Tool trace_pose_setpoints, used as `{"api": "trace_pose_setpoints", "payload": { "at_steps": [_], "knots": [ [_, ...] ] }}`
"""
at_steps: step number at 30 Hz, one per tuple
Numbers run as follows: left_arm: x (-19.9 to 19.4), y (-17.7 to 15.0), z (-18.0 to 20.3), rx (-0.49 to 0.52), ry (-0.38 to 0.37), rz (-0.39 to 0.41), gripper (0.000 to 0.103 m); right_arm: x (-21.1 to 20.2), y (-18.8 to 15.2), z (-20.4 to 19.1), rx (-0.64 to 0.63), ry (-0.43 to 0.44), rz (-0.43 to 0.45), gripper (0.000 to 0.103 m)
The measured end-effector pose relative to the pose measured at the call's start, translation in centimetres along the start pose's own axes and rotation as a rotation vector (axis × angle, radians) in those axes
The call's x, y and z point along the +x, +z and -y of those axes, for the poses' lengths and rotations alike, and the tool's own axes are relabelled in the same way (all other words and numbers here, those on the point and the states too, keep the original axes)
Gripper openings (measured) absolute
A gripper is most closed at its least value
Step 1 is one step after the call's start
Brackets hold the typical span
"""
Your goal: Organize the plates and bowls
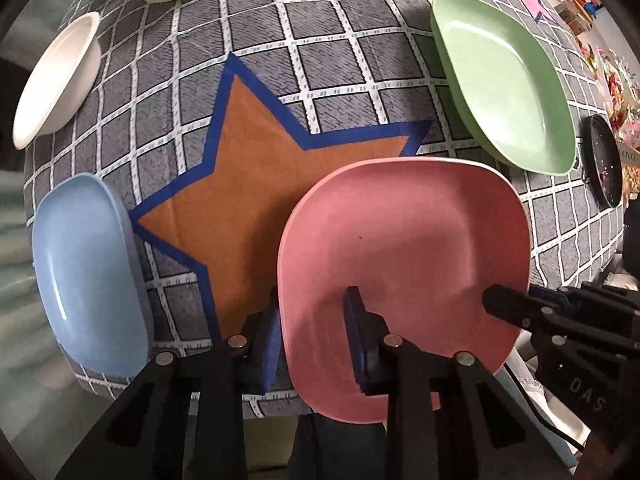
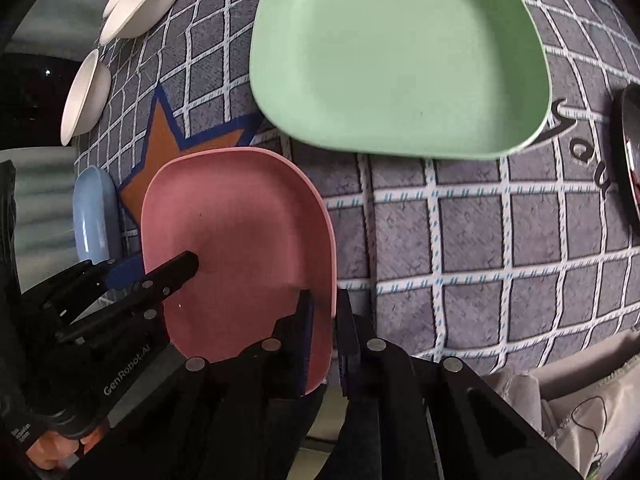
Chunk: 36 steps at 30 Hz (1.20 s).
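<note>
both the left gripper (image 1: 316, 340) and right gripper (image 2: 324, 336) straddle, spread, opposite rims of the pink plate (image 1: 404, 264).

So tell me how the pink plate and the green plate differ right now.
The pink plate sits at the near table edge, overhanging it; the green plate lies farther back, fully on the cloth. Both claws, left and right, straddle the pink plate's rim; nothing touches the green plate. The pink plate overlaps the orange star; the green does not. Both are empty rounded-square plates.
</note>
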<state>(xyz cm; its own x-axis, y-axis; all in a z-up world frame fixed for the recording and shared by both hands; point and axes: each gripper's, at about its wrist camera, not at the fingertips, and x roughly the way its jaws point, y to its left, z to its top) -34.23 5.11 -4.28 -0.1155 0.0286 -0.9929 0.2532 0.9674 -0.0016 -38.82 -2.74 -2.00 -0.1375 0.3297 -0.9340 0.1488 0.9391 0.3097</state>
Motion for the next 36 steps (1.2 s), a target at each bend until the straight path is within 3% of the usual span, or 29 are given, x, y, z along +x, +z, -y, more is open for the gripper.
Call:
{"api": "trace_pose_setpoints", "payload": {
  "at_steps": [7, 15, 19, 24, 27, 36],
  "knots": [
    [-2.3, -2.2, -1.0, -0.035, 0.022, 0.027, 0.032, -1.0, -1.4, 0.4, -0.054, 0.018, -0.016, 0.014],
    [-6.1, -3.1, -4.3, -0.083, 0.014, 0.104, 0.032, -3.8, 2.5, -0.8, -0.132, -0.001, 0.003, 0.014],
    [-6.9, -2.8, -7.6, -0.069, 0.042, 0.116, 0.032, -3.8, 3.7, -4.2, -0.16, -0.008, 0.027, 0.014],
    [-7.5, -1.1, -14.6, -0.106, 0.036, 0.107, 0.032, -2.6, 4.2, -8.6, -0.166, 0.001, 0.017, 0.014],
    [-7.0, -1.9, -17.8, -0.122, 0.034, 0.104, 0.032, -1.9, 4.3, -11.3, -0.188, 0.005, 0.008, 0.014],
    [-5.2, -2.8, -23.8, -0.104, 0.031, 0.087, 0.032, 0.8, 5.6, -16.8, -0.181, 0.0, -0.01, 0.014]
  ]
}}
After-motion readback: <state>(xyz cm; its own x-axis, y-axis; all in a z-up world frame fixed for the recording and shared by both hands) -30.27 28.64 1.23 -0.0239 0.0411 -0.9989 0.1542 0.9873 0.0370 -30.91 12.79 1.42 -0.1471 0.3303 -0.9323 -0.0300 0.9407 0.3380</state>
